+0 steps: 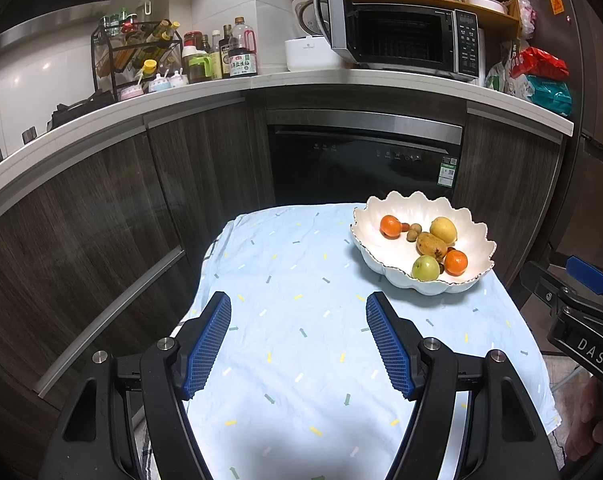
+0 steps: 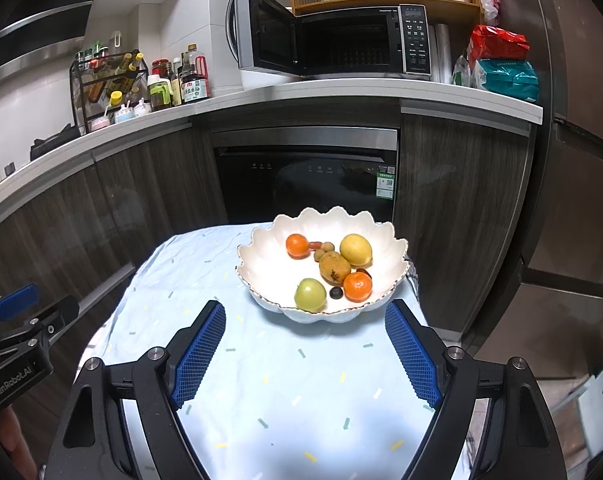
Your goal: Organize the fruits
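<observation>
A: Where is the fruit? All of it lies in the scalloped white bowl [image 2: 261, 276] at the far right of the table, on the pale blue cloth [image 2: 281, 380].

B: And the grippers? The left gripper [image 1: 299, 344] and the right gripper [image 2: 305, 356] both stand wide and empty, short of the bowl.

A: The two oranges [image 2: 357, 286] and the green apple [image 2: 310, 294] look firm and round, likely to roll; a hold across the middle would suit.

B: The spotted brown pear [image 2: 334, 267] looks soft, so a gentle squeeze. The small dark berries [image 2: 335, 292] seem fiddly. The bowl looks breakable.

A: The cloth is loose and wrinkled and may slide. Behind are dark cabinets, a dishwasher [image 2: 305, 176] and an open microwave [image 2: 341, 40].
</observation>
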`<state>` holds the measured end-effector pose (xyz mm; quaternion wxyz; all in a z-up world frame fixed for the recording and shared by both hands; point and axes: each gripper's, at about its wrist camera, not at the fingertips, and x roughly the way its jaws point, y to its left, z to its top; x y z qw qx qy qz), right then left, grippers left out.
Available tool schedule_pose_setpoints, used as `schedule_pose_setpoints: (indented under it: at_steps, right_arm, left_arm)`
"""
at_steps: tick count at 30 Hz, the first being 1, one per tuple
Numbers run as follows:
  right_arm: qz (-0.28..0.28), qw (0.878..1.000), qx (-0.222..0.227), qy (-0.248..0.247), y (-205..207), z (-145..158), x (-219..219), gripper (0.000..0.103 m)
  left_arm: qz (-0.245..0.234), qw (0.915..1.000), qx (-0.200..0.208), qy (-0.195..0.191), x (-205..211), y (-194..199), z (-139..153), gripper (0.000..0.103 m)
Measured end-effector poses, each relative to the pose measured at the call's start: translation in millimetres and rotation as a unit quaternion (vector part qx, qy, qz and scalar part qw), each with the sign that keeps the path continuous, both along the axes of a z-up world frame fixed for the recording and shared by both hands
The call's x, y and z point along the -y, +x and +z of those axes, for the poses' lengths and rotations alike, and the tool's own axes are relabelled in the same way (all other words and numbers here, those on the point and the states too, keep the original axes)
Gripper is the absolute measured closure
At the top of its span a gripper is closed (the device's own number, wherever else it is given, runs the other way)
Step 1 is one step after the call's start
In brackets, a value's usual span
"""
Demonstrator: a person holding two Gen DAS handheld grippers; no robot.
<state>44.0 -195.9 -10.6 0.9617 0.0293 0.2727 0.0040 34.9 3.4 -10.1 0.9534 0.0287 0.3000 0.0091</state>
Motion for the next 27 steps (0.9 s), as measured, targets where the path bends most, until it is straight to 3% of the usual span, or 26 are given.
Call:
schedule_pose_setpoints:
  at_steps: [27]
  right_arm:
    - [-0.004,1.000,-0.003,0.003,-0.1,-5.1,-0.9,0.020]
  left_arm:
    - [0.006,0.9999,-0.009,-0.003,-2.0,2.2,-4.1,0.034]
